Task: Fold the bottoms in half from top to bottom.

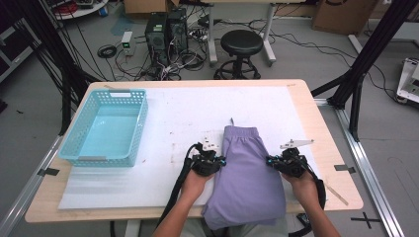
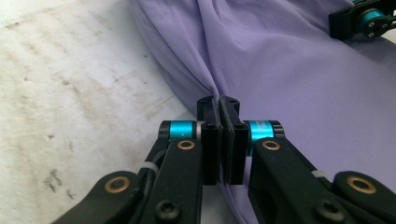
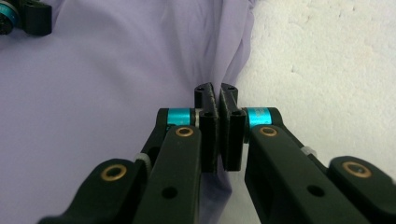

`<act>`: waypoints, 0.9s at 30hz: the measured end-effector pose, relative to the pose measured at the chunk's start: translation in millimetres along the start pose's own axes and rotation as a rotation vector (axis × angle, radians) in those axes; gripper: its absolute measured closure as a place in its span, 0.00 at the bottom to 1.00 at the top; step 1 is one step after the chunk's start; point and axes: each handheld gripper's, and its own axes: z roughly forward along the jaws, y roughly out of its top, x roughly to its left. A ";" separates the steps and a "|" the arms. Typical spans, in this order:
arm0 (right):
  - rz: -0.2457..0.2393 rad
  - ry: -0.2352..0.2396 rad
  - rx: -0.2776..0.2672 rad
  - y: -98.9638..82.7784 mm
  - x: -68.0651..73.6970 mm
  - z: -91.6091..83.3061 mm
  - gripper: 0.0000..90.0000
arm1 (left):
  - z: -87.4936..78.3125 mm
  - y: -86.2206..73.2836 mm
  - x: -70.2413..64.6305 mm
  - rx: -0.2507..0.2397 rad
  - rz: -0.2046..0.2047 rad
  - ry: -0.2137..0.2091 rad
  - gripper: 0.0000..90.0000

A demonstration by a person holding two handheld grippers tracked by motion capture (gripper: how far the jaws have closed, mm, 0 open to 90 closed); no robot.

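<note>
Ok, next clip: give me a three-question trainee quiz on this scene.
1. True or false: both grippers are shut on the cloth.
2. On which side of the cloth does the basket stand in the high view? A) left B) right C) on top of it
3. Fill in: the near end of the cloth hangs over the table's ____ edge.

Key:
1. True. The left gripper pinches the cloth's left edge and the right gripper pinches its right edge.
2. A. The basket stands apart from the cloth.
3. Near, on the person's side of the table.
</note>
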 end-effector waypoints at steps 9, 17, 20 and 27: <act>-0.011 0.024 0.023 -12.8 7.4 -14.3 0.97 | -8.5 -4.7 -0.1 0.029 0.017 -0.069 0.96; 0.057 0.066 -0.076 10.1 -10.5 -19.3 0.61 | -2.2 15.7 21.7 -0.026 -0.049 -0.076 0.60; 0.076 0.066 -0.092 27.7 -19.7 -15.0 0.57 | 4.2 31.7 30.0 -0.047 -0.080 -0.102 0.53; 0.089 0.065 -0.068 55.9 -27.0 6.8 0.57 | 24.8 51.4 45.8 -0.041 -0.117 -0.094 0.49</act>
